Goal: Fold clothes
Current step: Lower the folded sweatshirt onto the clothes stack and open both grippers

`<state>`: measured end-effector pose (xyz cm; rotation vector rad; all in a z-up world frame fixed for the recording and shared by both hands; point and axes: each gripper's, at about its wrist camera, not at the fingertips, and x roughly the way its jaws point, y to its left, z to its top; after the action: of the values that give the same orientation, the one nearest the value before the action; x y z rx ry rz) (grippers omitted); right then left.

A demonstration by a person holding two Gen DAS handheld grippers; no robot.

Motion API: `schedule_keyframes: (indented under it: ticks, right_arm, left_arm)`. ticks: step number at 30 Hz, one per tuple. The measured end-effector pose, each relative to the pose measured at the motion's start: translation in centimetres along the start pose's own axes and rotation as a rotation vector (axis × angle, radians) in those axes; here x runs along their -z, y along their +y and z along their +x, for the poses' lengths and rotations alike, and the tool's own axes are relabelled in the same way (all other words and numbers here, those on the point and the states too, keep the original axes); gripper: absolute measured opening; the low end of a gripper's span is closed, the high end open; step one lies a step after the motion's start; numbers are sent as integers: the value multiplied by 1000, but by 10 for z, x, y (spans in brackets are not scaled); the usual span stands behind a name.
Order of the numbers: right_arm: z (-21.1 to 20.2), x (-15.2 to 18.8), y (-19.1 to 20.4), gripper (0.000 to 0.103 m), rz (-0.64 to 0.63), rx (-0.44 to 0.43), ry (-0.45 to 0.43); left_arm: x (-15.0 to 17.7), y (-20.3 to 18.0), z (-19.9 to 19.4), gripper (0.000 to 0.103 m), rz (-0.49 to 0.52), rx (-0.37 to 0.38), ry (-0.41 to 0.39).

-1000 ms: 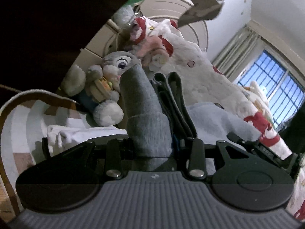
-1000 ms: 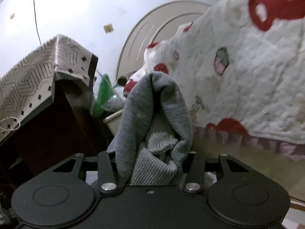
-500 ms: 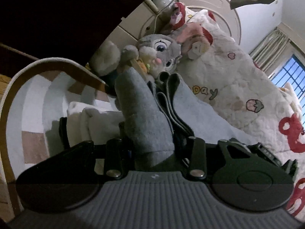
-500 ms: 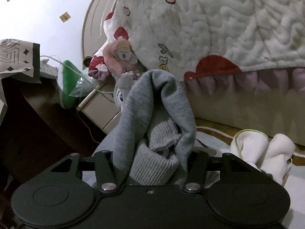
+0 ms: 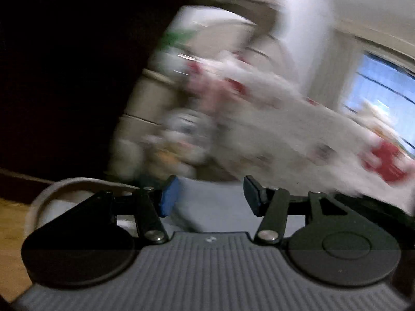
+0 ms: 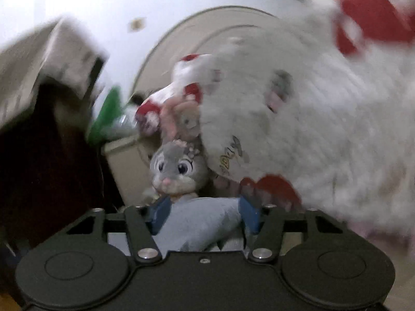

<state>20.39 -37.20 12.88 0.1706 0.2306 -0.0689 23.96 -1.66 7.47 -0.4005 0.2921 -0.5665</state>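
Note:
In the left wrist view my left gripper (image 5: 210, 194) is open, its jaws wide apart with nothing between them; the grey garment (image 5: 220, 207) lies low just beyond it. The view is motion-blurred. In the right wrist view my right gripper (image 6: 203, 213) is open; the grey garment (image 6: 202, 223) lies slack between the spread pads, not pinched.
A grey plush rabbit (image 6: 176, 168) sits just beyond the garment. A white quilt with red patches (image 6: 311, 108) fills the right. A dark wooden cabinet (image 6: 46, 160) stands on the left, a window (image 5: 384, 98) at the far right. A round rug edge (image 5: 52, 194) lies at lower left.
Both grippers have opened and let go of the grey garment, which has dropped low in both views. Both cameras are moving, blurring the scene.

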Motion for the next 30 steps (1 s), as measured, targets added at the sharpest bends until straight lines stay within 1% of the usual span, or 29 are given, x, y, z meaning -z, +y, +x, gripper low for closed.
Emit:
schedule_keyframes:
  ticks: [1,2,3,5,6,8,12,15,22,27,30]
  right_arm:
    - [5,0,7,62,-60,5,8]
    - [10,0,13,61,-120,11,16]
    - [15,0,19,61,-176,16,25]
    - [30,9,18,61,-214,34,71]
    - [37,13,17,61,-231,43,93]
    - [44,26,10,61,-216,50,112]
    - [43,56,-8,62,-120,50,104]
    - [44,73,-20,63,-9,39,91]
    - [45,95,-22,63,115,43,44]
    - [45,101,-10,63,60,88,23]
    - [37,93,-9,64,65,115,49]
  left_arm:
    - [4,-11,6,54,41,33,45]
    - [8,-22,13,54,80,41,89]
    - [16,-32,22,54,120,17,132]
    - [30,-43,38,56,183,-41,215]
    - [33,-42,41,56,180,-54,227]
    - [33,-33,42,56,121,-37,245]
    - [35,-28,49,56,106,-26,275]
    - [40,-31,55,56,118,-26,279]
    - [44,-33,55,56,129,-41,276]
    - [46,-32,56,56,127,-46,270]
    - [47,-37,55,56,153,-54,275]
